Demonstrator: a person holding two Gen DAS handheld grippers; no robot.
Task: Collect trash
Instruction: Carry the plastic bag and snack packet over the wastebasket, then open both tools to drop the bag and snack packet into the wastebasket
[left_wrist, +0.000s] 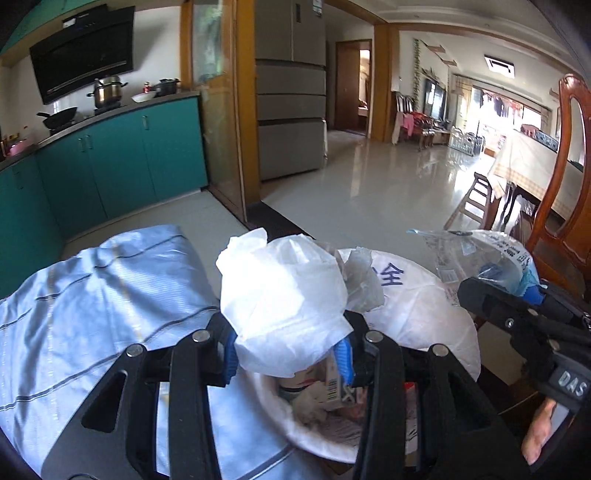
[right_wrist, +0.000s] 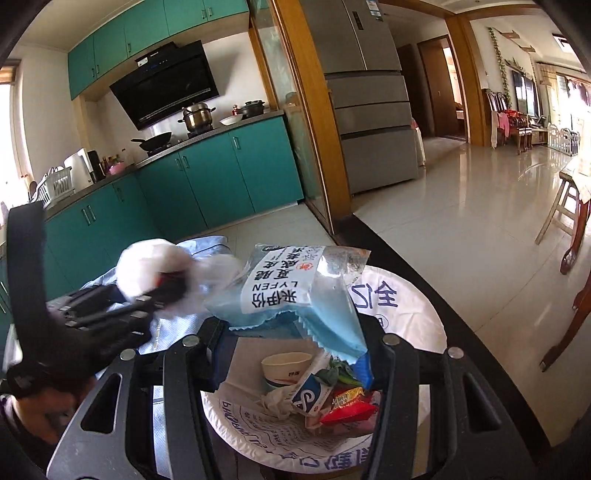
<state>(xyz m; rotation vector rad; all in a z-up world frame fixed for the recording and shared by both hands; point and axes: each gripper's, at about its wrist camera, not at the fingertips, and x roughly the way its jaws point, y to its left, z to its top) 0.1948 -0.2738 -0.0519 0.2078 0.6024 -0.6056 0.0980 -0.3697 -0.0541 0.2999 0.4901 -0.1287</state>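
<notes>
My left gripper (left_wrist: 288, 354) is shut on a crumpled white tissue (left_wrist: 284, 295) and holds it above the white-lined trash bin (left_wrist: 436, 317). The tissue also shows in the right wrist view (right_wrist: 155, 266), blurred. My right gripper (right_wrist: 295, 343) is shut on a blue and clear snack wrapper (right_wrist: 295, 291) with Chinese print, held over the same bin (right_wrist: 406, 314). That wrapper shows at the right of the left wrist view (left_wrist: 480, 258). The bin holds a paper cup (right_wrist: 284, 369), a red packet (right_wrist: 347, 406) and other wrappers.
A light blue striped cloth (left_wrist: 92, 314) lies left of the bin. Teal kitchen cabinets (left_wrist: 110, 158) stand at the left, a grey fridge (left_wrist: 291, 92) behind. A wooden chair (left_wrist: 569, 184) and a dining table (left_wrist: 524, 166) are at the right. A glossy tiled floor (right_wrist: 461, 221) stretches beyond.
</notes>
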